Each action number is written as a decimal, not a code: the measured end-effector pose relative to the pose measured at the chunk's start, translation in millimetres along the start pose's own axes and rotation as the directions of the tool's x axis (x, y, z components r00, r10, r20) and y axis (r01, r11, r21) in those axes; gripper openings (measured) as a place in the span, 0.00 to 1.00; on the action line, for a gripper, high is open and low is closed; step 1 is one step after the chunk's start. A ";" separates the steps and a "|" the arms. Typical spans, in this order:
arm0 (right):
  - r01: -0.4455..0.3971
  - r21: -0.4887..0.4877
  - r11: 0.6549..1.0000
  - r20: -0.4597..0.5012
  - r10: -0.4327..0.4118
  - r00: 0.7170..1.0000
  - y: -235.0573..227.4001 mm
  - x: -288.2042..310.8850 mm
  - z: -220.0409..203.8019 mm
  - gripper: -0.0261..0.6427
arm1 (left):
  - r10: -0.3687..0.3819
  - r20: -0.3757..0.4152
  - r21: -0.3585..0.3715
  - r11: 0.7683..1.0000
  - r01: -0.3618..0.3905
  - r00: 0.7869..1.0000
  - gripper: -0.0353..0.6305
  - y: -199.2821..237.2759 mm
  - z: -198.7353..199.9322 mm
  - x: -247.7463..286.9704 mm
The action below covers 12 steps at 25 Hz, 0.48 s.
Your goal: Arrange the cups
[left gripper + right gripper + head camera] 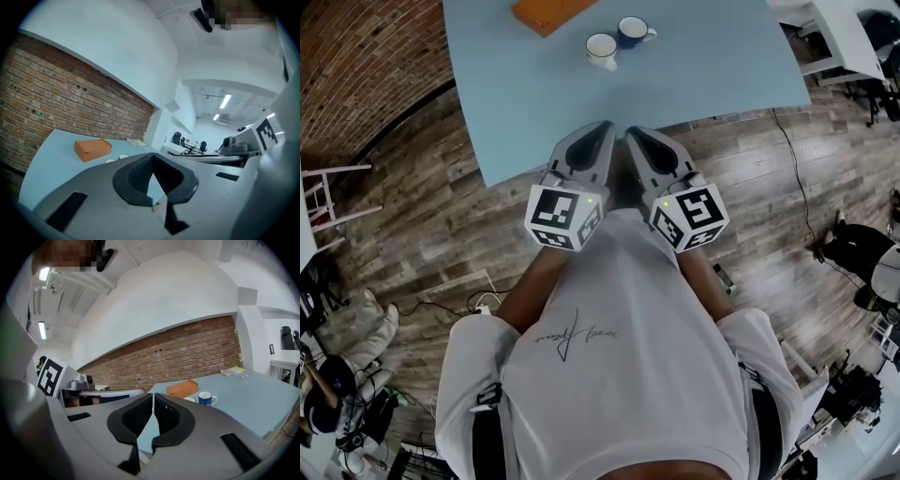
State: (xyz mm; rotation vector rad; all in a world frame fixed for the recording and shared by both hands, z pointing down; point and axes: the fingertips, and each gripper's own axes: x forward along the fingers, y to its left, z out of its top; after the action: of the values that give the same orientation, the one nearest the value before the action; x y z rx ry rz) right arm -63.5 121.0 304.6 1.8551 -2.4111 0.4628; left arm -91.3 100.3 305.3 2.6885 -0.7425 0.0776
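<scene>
Pale blue counter (694, 84) stands on a wooden floor (412, 225) next to a brick wall (356, 56), and an orange box (551, 11) lies toward its far side. Both cups stand just beside this box, on the side facing the person. The white cup (602, 49) is a little further from the box, and the blue cup (632, 32) turns its handle away from the box. Whether the two cups touch each other I cannot tell.

The left claw (605, 127) and the right claw (633, 133) are held side by side in front of the person's chest, well apart from the box. Their tips are over the counter's near edge. Each claw is pressed together with nothing between its jaws. I judge that they are kept low and together because the reach toward the cups is not yet begun.

The box is cut off by the picture's top edge in the head view. From the left claw's own view only the cup rims show above its body. The hands are hidden under the marker cubes.
</scene>
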 end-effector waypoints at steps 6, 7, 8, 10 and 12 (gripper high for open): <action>-0.027 -0.005 1.000 -0.006 0.027 1.000 -17.5 12.2 9.9 0.07 | 0.035 0.002 -0.001 0.999 -0.035 0.999 0.06 7.7 5.5 21.2; -0.032 -0.006 0.999 -0.006 0.032 0.999 -22.4 13.2 12.4 0.07 | 0.042 0.002 -0.001 0.999 -0.042 0.999 0.06 7.6 6.3 26.1; -0.036 -0.007 0.999 -0.005 0.036 0.999 -27.6 14.2 14.9 0.07 | 0.047 0.001 -0.001 0.999 -0.047 0.999 0.06 7.3 7.1 31.0; -0.045 -0.007 0.999 -0.007 0.045 0.999 -37.8 17.7 19.0 0.07 | 0.058 -0.001 -0.004 0.998 -0.058 0.998 0.06 7.8 8.0 40.2; -0.055 -0.004 0.998 -0.014 0.055 0.998 -46.7 22.4 21.2 0.07 | 0.072 -0.006 -0.013 0.997 -0.072 0.997 0.06 10.5 7.6 48.7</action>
State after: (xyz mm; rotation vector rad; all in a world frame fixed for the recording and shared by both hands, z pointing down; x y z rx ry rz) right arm -22.3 83.5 298.7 1.7816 -2.4575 0.4715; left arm -54.9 65.5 308.5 2.6480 -0.8356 0.0981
